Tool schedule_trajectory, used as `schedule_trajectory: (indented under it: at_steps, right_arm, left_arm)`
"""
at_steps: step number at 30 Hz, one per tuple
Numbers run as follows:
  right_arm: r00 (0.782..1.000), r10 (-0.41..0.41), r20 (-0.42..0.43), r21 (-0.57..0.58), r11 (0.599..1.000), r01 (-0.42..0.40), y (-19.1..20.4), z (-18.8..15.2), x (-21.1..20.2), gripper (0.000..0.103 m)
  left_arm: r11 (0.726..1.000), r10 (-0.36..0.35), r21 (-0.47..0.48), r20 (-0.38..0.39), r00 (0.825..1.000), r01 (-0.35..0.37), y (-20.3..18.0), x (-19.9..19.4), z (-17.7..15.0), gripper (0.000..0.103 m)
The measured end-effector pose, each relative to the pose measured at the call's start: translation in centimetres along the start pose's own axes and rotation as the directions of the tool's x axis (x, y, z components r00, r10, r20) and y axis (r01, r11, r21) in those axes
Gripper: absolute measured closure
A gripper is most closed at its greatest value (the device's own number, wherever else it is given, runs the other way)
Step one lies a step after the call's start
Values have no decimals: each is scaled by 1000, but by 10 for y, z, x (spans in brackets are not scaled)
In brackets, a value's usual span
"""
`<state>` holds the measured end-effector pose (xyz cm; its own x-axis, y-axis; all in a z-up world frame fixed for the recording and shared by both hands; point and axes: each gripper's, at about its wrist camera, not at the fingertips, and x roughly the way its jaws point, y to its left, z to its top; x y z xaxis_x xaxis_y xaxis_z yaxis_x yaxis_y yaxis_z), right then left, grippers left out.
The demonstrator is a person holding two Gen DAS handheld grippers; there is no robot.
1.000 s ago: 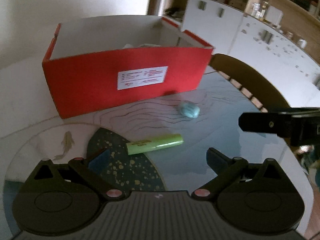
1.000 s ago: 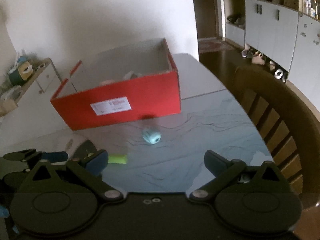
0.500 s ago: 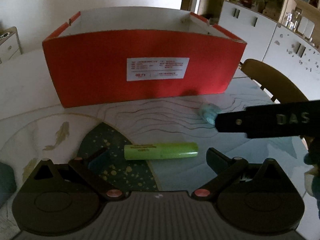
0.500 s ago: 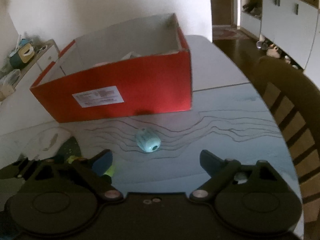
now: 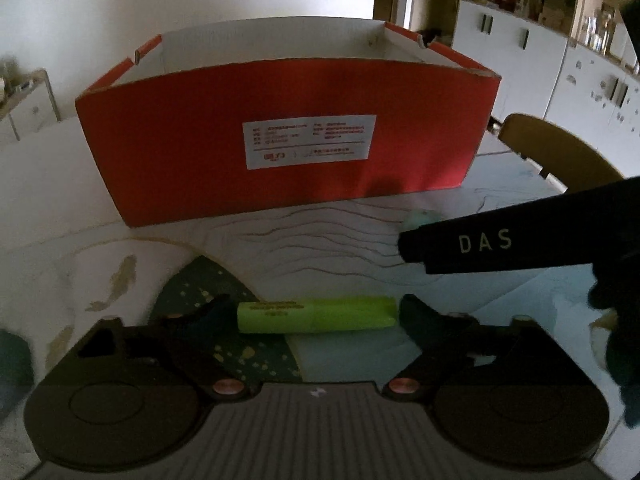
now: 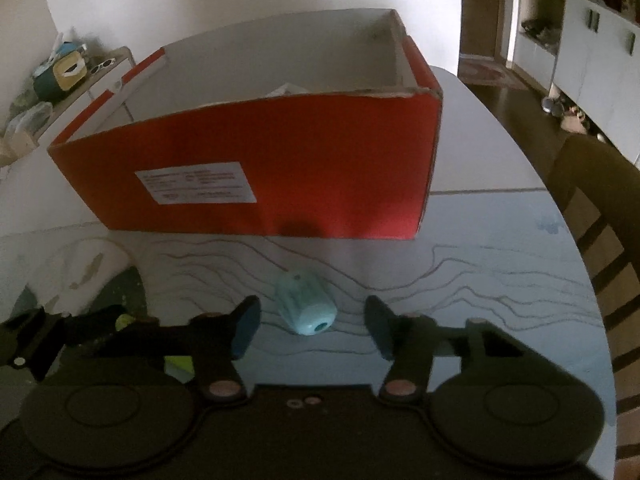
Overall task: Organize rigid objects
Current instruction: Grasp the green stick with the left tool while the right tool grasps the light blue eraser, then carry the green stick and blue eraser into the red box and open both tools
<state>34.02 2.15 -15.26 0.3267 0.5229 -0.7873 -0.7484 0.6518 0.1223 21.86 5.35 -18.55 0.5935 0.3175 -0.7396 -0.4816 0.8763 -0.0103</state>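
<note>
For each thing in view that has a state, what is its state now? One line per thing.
Red box: open on top, standing on the table, something pale inside.
Green cylinder: lying on its side between the left tool's fingers, not yet gripped.
Light blue object: on the table between the right tool's fingers, untouched.
Left tool: open.
Right tool: open.

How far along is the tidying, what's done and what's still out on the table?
Something pale already lies inside the red box. Nothing is gripped: the open left gripper straddles the green tube, and the open right gripper brackets the blue piece. Both still sit on the table, unboxed.
</note>
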Motion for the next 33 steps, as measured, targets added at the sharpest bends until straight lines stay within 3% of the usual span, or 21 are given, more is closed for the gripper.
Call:
schedule_trajectory:
  at_steps: [6,19,33]
  right_arm:
    - [1000,-18,2,-50,999,18,6,-1,0,71]
    - [999,-40,34,-1,999,40,8,-2,-27,72]
    - [990,-58,125,36,998,54,28,-10,-95,72]
  left_arm:
    - [1000,5,13,0,1000,-5,0,0,1,21]
    - [998,-60,-20,-48,997,59,15,-10,5,21]
    - [990,-129,-50,5,992,129,47,-65,22,21]
